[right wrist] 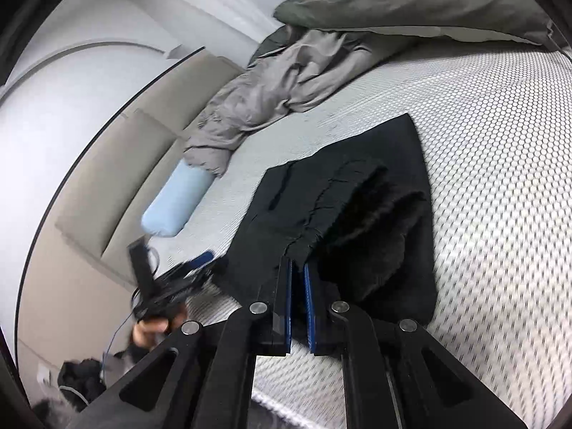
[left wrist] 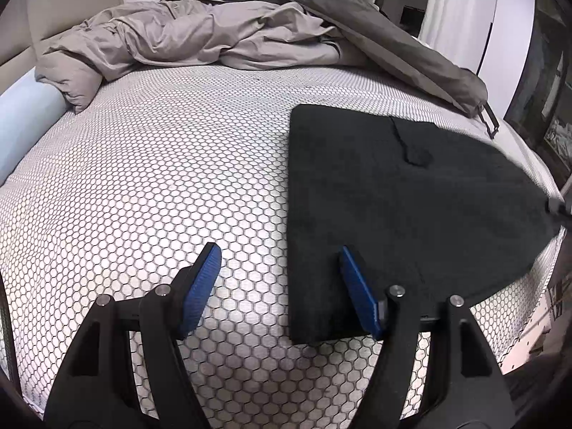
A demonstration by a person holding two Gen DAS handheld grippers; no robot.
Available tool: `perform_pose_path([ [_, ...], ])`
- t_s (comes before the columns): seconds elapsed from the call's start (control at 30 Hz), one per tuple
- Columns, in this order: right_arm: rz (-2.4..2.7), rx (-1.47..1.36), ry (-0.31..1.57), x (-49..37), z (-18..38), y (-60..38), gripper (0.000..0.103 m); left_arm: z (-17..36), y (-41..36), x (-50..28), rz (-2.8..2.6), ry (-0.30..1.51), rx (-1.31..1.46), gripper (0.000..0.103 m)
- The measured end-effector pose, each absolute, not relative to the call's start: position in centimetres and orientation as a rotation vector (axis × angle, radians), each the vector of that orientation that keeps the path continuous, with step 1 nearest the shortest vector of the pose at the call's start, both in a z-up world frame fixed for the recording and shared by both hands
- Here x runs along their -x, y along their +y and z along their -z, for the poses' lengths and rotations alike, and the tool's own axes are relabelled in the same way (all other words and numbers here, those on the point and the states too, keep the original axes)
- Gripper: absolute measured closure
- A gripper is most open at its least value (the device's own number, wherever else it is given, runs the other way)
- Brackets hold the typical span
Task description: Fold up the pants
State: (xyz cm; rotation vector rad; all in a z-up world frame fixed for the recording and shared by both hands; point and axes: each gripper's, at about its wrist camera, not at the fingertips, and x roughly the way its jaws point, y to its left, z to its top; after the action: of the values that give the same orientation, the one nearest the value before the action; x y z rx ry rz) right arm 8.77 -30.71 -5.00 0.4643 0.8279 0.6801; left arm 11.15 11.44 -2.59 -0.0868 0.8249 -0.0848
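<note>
Pants (right wrist: 343, 214) waistband pinched in right tongs (right wrist: 298, 268); far edge blurred.

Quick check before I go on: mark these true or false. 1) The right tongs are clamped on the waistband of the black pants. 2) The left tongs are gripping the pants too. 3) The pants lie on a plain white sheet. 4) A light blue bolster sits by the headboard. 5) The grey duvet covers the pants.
1) True: the right tongs are shut on the gathered waistband of the black pants.
2) False: the left tongs stand open, nothing between the pads.
3) False: the mattress cover has a honeycomb pattern.
4) True: the light blue bolster lies along the headboard.
5) False: the grey duvet is bunched up beyond the pants.
</note>
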Motion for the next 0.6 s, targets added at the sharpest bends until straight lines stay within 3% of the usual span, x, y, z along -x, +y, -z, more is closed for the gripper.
perform_pose_path([
  [0.1, -0.610, -0.410, 0.889, -9.0, 6.8, -30.6, 0.097, 2.9, 11.9, -11.3, 0.073, 0.838, 0.095, 0.037],
  [0.2, -0.508, -0.387, 0.989, -10.9, 10.4, -31.1, 0.085, 3.4, 11.6, -11.6, 0.075, 0.854, 0.089, 0.037],
  [0.3, -0.524, -0.440, 0.951, -10.5, 9.2, -32.3, 0.072, 3.1, 11.2, -11.4, 0.081, 0.839, 0.084, 0.037],
  [0.47, -0.482, -0.333, 0.749, -9.3, 5.8, -30.6, 0.071, 2.0, 7.9, -10.5, 0.108, 0.788, 0.047, 0.037],
  [0.6, -0.515, -0.165, 0.772, -10.8, 6.3, -24.1, 0.071, 2.5, 2.9, -11.2, 0.256, 0.789, -0.052, 0.037],
])
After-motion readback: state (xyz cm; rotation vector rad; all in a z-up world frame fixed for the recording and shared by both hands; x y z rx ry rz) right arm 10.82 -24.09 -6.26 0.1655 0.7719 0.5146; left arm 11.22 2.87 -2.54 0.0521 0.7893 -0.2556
